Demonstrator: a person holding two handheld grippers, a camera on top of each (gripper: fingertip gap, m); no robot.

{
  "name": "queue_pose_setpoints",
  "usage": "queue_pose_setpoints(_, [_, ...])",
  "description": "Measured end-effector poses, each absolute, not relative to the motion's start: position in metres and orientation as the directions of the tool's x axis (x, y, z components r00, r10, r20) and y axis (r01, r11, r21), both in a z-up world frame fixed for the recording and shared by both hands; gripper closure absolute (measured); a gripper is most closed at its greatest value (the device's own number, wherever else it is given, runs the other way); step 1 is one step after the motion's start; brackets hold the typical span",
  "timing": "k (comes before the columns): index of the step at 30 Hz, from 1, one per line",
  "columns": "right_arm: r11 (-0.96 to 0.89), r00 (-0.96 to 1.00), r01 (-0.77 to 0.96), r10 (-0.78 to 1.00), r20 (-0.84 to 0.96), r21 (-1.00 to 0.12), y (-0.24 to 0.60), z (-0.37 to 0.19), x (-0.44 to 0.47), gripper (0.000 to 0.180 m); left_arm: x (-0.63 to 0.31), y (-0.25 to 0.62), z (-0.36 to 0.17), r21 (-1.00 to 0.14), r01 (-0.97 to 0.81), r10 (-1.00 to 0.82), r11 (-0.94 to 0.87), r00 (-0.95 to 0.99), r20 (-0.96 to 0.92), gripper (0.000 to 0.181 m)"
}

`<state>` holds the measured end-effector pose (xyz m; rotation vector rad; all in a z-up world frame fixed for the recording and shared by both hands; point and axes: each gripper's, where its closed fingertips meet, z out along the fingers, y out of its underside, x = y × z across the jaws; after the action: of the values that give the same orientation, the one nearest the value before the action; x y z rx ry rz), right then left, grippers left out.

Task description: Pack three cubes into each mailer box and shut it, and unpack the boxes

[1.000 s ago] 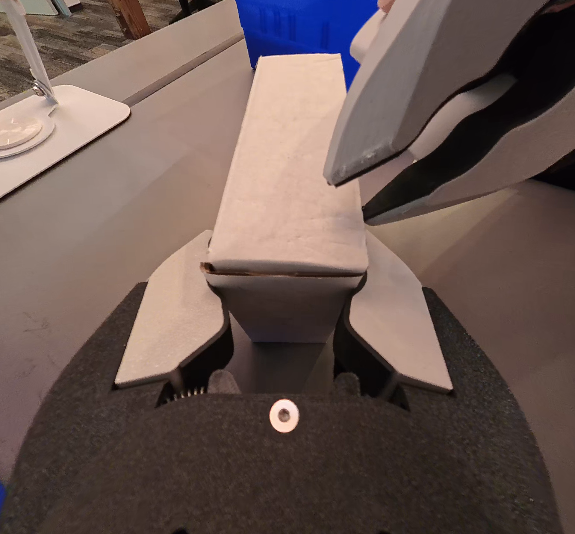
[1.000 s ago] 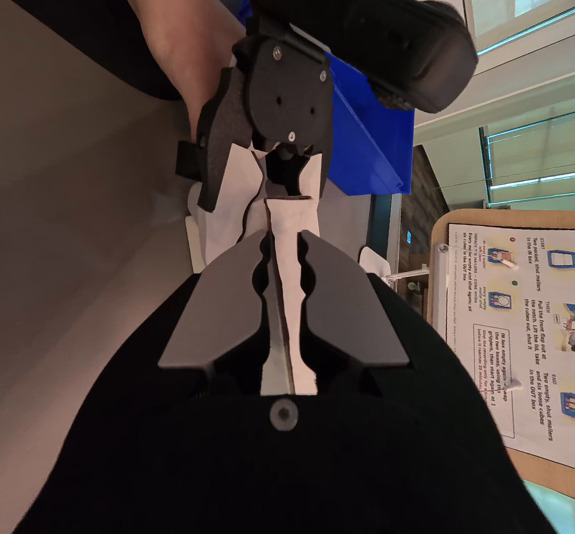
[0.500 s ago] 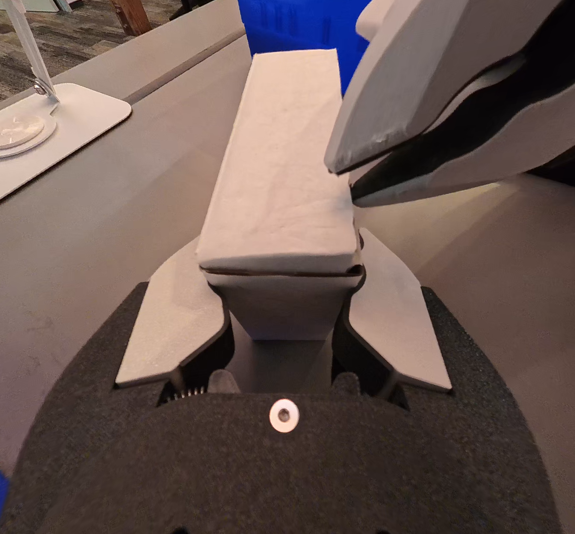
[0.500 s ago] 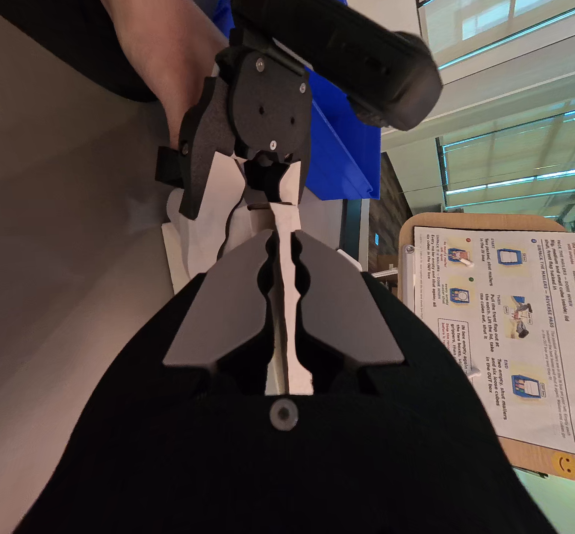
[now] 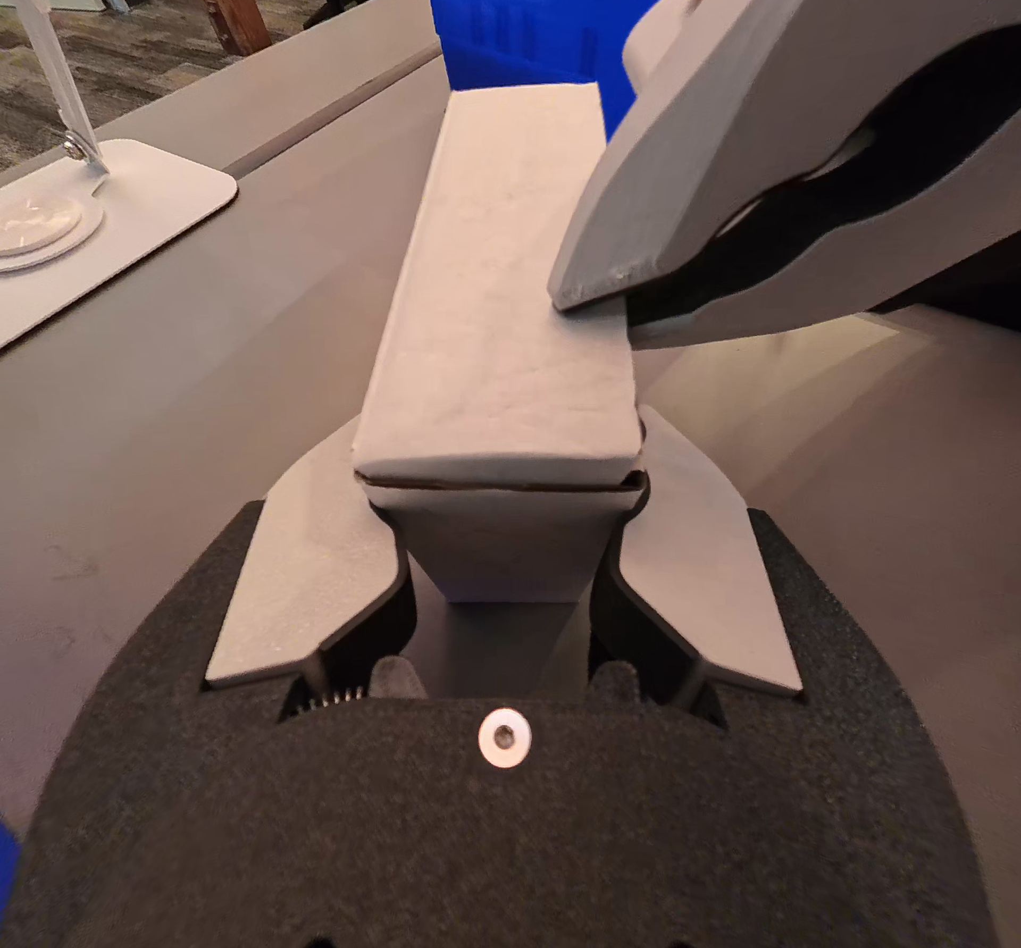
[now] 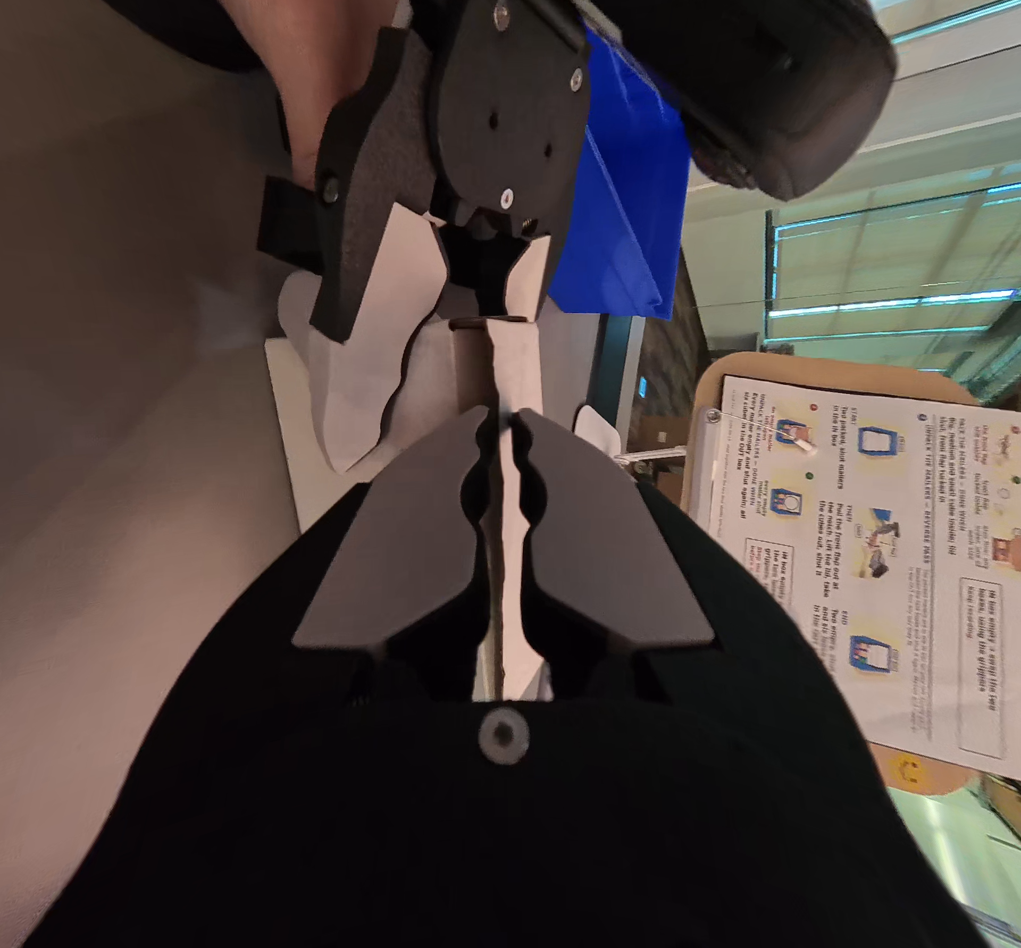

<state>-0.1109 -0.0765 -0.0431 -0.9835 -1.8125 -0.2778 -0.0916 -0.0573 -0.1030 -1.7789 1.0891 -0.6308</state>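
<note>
A white mailer box (image 5: 497, 314) with its lid down lies lengthwise on the grey table. My left gripper (image 5: 497, 424) is shut on the box's near end, one finger on each side wall. My right gripper (image 5: 599, 316) comes in from the upper right, its tips at the box's right top edge. In the right wrist view my right gripper (image 6: 504, 413) is shut on a thin white edge of the box (image 6: 514, 363), with the left gripper (image 6: 442, 385) just beyond it, held by a hand. No cubes are in view.
A blue bin (image 5: 525, 21) stands just behind the box's far end and also shows in the right wrist view (image 6: 608, 203). A white stand base (image 5: 110, 220) sits at the left. An instruction sheet on a wooden board (image 6: 862, 535) stands to the right. The tips of one gripper are about 6 cm away from the tips of the other. The white stand base (image 5: 110, 220) is about 30 cm from my left fingertips and 40 cm from my right.
My right gripper's jaws have narrowed on the box's edge and it has moved closer to the left gripper. The left gripper has kept its hold on the box.
</note>
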Motion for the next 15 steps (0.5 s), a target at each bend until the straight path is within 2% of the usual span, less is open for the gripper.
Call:
queue_pose_setpoints(6, [0.607, -0.141, 0.743, 0.552, 0.822, -0.280, -0.0742, -0.0363, -0.1107, 0.175, -0.0898, -0.0581, -0.0992, -0.905, -0.383, -0.881, -0.187, 0.472, -0.018, 0.103])
queue_pose_setpoints(15, [0.590, -0.144, 0.761, 0.559, 0.817, -0.270, -0.0675, -0.0352, -0.1150, 0.175, -0.0952, -0.0522, -0.0998, -0.900, -0.384, -0.868, -0.206, 0.497, -0.014, 0.102])
